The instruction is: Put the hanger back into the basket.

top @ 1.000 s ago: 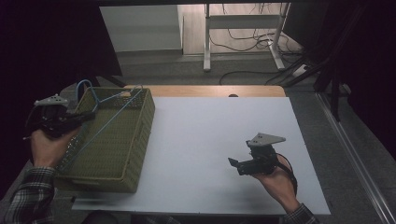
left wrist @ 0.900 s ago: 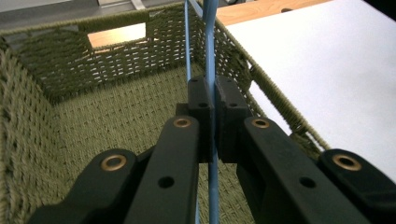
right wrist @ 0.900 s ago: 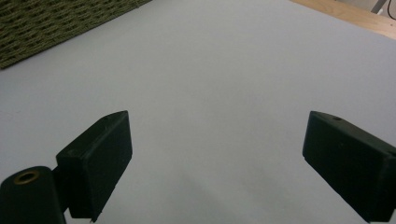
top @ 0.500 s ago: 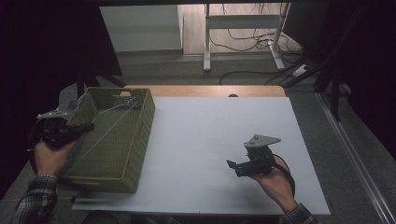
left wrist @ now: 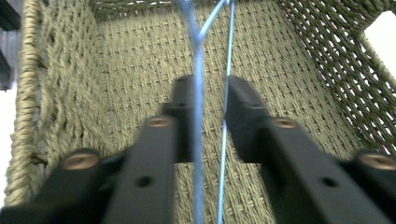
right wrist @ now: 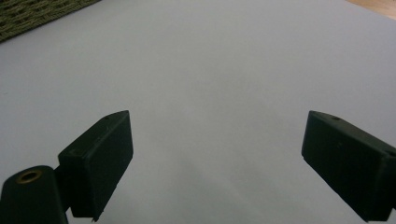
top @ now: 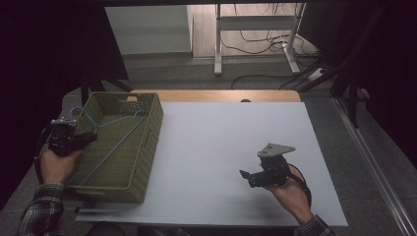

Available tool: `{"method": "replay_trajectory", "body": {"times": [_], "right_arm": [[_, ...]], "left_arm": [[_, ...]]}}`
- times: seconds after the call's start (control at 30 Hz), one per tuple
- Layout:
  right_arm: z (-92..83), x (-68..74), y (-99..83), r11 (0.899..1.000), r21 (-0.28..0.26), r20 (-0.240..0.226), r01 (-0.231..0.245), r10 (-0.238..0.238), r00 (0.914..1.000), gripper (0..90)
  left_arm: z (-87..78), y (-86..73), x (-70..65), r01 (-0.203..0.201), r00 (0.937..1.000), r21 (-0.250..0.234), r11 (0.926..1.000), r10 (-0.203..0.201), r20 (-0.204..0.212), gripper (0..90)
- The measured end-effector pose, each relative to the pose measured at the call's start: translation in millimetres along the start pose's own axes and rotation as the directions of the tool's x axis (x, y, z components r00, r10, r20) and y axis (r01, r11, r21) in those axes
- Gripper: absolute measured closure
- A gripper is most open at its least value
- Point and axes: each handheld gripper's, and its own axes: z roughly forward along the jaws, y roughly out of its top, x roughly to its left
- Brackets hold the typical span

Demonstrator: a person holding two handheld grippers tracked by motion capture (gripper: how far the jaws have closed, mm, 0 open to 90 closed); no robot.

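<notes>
A blue wire hanger (top: pixel 118 132) lies slanted inside the woven green basket (top: pixel 150 142) on the table's left side. My left gripper (top: pixel 91 137) reaches over the basket's left rim. Its jaws have just been opening, and in the left gripper view the hanger's wires (left wrist: pixel 198 60) run through the narrow gap between the parted pads (left wrist: pixel 184 116), with the basket floor (left wrist: pixel 140 56) below. My right gripper (top: pixel 245 176) hovers low over the white tabletop at the front right. It stands open (right wrist: pixel 217 140), with nothing between its wide-apart jaws.
The white table surface (top: pixel 221 142) stretches between the basket and my right hand. A wooden strip (top: pixel 216 95) borders its far edge. Beyond it, desk legs (top: pixel 217 44) and cables (top: pixel 255 29) lie on the floor.
My left hand has sunk toward the basket's left rim, taking the hanger down into the basket. The right hand has stayed put.
</notes>
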Motion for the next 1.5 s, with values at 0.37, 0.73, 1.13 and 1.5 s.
{"method": "replay_trajectory", "body": {"times": [0.37, 0.73, 1.13, 1.5], "right_arm": [[-5.0, -3.7, -1.2, 0.999, -0.027, -0.017, -0.034, 0.033, 0.9993, 6.9], [-16.1, -6.3, -4.2, 0.998, -0.030, -0.042, -0.058, 0.056, 0.9975, 1.9], [-38.9, -12.9, -25.8, 0.994, -0.035, -0.034, -0.102, 0.101, 0.9944, 0.0], [-54.7, -12.9, -45.0, 0.992, -0.055, -0.007, -0.112, 0.112, 0.9937, 0.0]], "left_arm": [[-9.8, 3.8, -24.8, -0.066, 0.9946, -0.101, 0.9926, 0.074, 0.073, 23.9], [-29.8, 0.1, -76.5, -0.128, 0.9663, -0.139, 0.9821, 0.155, 0.206, 7.2], [-39.5, -22.9, -132.5, -0.171, 0.9199, -0.227, 0.9588, 0.238, 0.312, 3.0], [-35.5, -57.2, -167.4, -0.246, 0.9048, -0.238, 0.9395, 0.311, 0.291, 1.8]]}}
